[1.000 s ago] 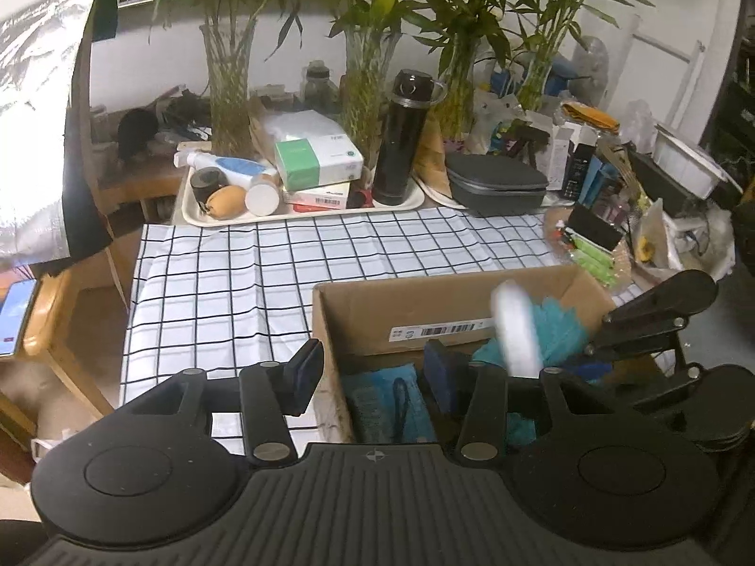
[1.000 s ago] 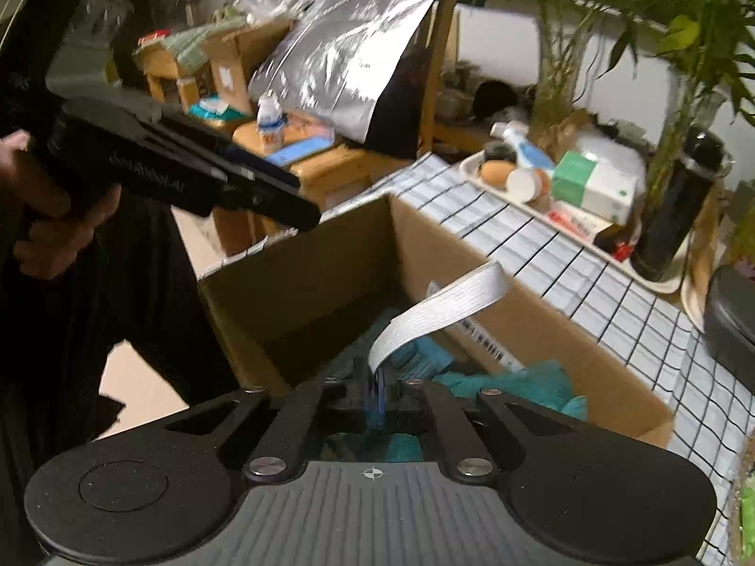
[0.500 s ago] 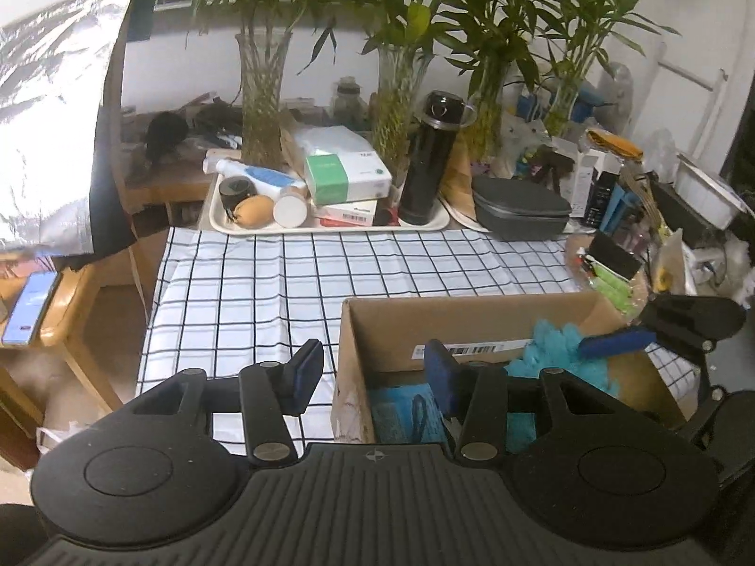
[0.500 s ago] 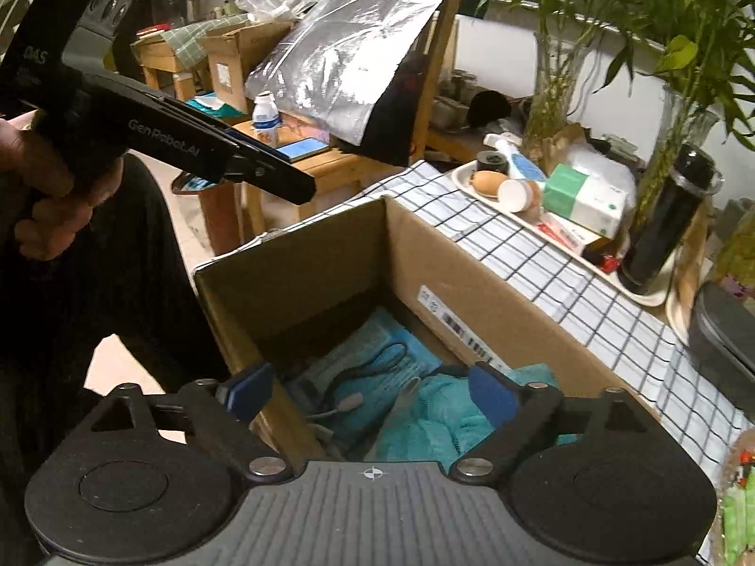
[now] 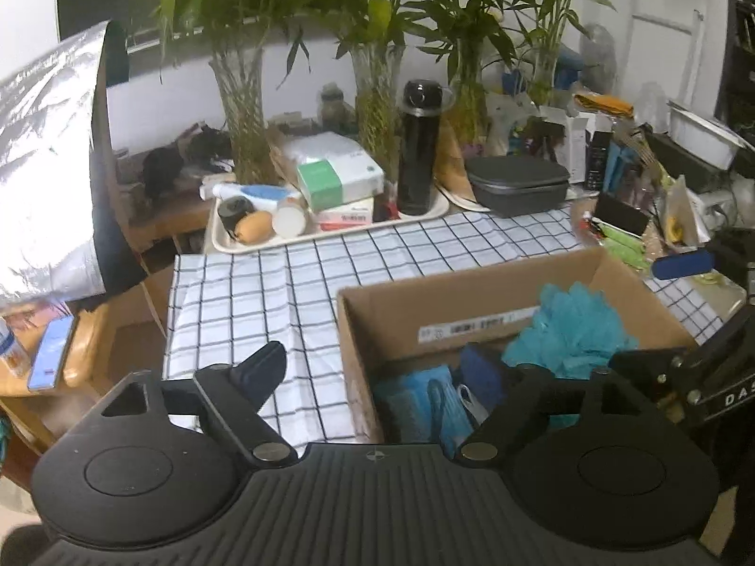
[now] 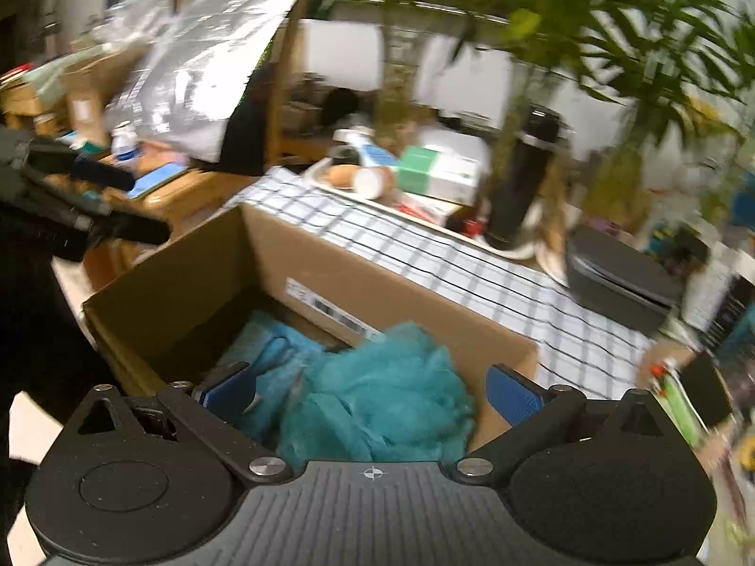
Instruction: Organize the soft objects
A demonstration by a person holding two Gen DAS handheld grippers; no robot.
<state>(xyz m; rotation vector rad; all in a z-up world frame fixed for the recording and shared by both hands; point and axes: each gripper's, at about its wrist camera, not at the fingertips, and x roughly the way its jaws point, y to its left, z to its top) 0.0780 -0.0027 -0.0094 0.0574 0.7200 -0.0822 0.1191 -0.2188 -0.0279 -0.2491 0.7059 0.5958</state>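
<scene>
Mostly done, by the look: teal mesh pouf (image 6: 382, 396) and folded blue cloth (image 5: 415, 396) sit inside cardboard box (image 5: 472, 292) on the checked counter (image 5: 264, 292). Both tongs, left tongs (image 5: 373, 377) & right tongs (image 6: 373, 394), just sprang apart, nothing gripped. Pouf's a round ball, no real long axis; cloth lies flat. No loose soft items visible outside.

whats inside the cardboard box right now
Inside the cardboard box: a teal mesh bath pouf against the labelled wall and a flat blue pack beside it. The pouf and the tool hide the rest of the floor.
</scene>
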